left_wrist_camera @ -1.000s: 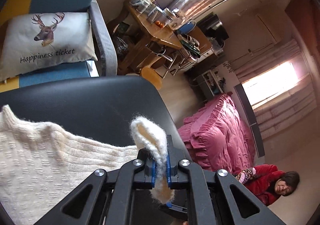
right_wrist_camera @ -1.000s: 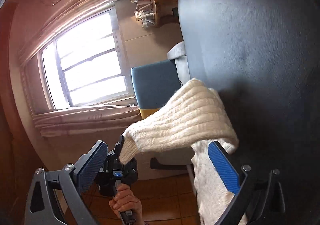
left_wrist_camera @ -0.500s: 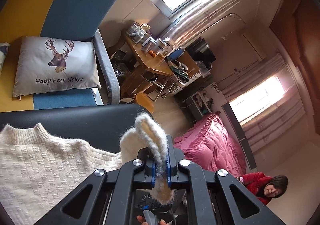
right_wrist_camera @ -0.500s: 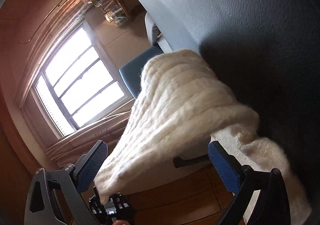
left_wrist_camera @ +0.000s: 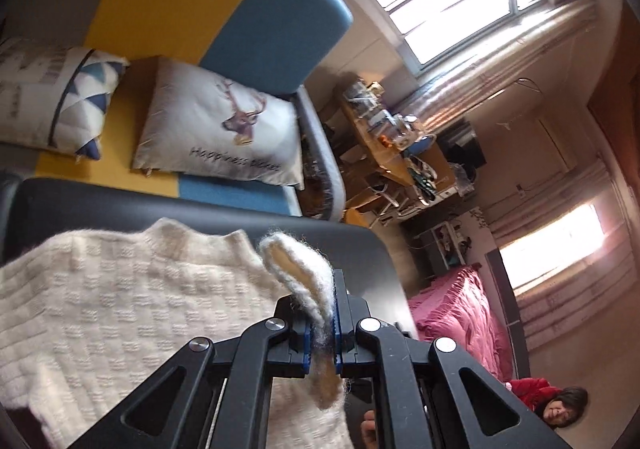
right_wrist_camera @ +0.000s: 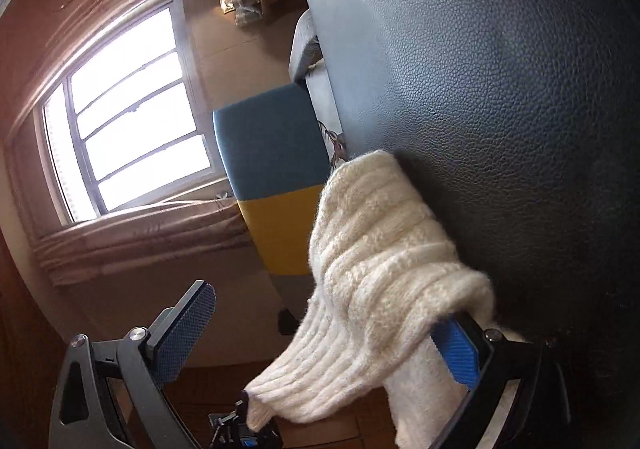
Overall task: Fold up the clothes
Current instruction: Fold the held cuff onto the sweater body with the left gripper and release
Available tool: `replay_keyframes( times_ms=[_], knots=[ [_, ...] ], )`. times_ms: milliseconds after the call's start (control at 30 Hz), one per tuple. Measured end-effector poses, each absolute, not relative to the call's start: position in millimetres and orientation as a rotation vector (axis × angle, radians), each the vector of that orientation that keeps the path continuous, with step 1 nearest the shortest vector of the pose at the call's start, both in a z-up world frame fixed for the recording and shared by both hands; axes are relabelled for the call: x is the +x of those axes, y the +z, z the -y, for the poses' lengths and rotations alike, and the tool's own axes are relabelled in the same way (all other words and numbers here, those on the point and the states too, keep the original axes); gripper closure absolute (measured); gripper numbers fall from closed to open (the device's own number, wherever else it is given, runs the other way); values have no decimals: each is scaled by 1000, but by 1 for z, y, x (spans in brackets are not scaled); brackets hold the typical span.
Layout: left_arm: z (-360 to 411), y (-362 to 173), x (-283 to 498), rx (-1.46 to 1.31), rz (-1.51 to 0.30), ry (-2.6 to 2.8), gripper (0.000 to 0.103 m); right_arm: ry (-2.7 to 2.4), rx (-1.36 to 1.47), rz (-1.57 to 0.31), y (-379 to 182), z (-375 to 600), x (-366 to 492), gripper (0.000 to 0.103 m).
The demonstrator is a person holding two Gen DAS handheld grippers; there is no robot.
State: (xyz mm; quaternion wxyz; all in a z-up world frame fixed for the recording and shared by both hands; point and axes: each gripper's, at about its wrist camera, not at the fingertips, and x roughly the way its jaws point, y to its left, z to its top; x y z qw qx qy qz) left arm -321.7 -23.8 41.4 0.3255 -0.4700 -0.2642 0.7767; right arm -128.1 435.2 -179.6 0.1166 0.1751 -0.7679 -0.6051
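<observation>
While cream knitted sweater (left_wrist_camera: 120, 313) lies on black leather table (left_wrist_camera: 200, 209), sleeve cuff clamped by left gripper (left_wrist_camera: 322, 333); right gripper (right_wrist_camera: 320, 333) spread wide, empty. Sleeve fold likely underway; inward carry needed next.

The sweater (left_wrist_camera: 120, 301) is cream with a woven block-textured knit, ribbed along its sleeve (right_wrist_camera: 372, 269). It lies on a black pebbled leather surface (right_wrist_camera: 500, 97). Behind, the sofa (left_wrist_camera: 224, 9) is yellow and blue, with a white deer-print cushion (left_wrist_camera: 224, 129).
</observation>
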Motion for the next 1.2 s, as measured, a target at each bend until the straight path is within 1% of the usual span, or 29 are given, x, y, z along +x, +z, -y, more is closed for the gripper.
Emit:
replay_keyframes(
  times_ms=[133,267,367,467,500,533,633,733,800,833,933,1033,1133,1200],
  knots=[
    [64,-26,-323,-1380,734,2084,96,-1856,627,2136,-172,-426,-136,0],
    [81,-85,-321,-1526,731,2106,96,-1962,739,2026,-163,-417,-143,0],
    [90,-112,-318,-1585,752,2081,96,-2037,828,1918,-155,-411,-149,0],
    [101,-123,-317,-1612,800,2037,95,-2100,891,1843,-155,-408,-152,0],
    [102,-124,-317,-1624,804,2025,94,-2120,911,1818,-155,-406,-153,1],
    [104,-124,-316,-1636,809,2014,91,-2129,916,1809,-155,-406,-154,2],
    [108,-125,-315,-1663,805,1988,91,-2130,934,1809,-155,-406,-157,2],
    [109,-111,-311,-1626,691,2081,91,-2165,940,1769,-147,-408,-158,2],
    [110,-117,-313,-1689,599,2149,91,-2181,948,1745,-149,-408,-161,2],
    [112,-122,-313,-1714,583,2162,91,-2180,967,1743,-153,-407,-161,4],
    [122,-121,-312,-1709,644,2187,91,-2157,977,1744,-151,-409,-158,5],
    [128,-96,-304,-1625,673,2267,91,-2122,1014,1737,-146,-414,-151,5],
    [121,-66,-295,-1502,683,2268,90,-2181,1067,1606,-132,-422,-141,5],
    [95,-48,-286,-1440,600,2221,84,-2238,1112,1484,-121,-429,-135,5]
  ],
)
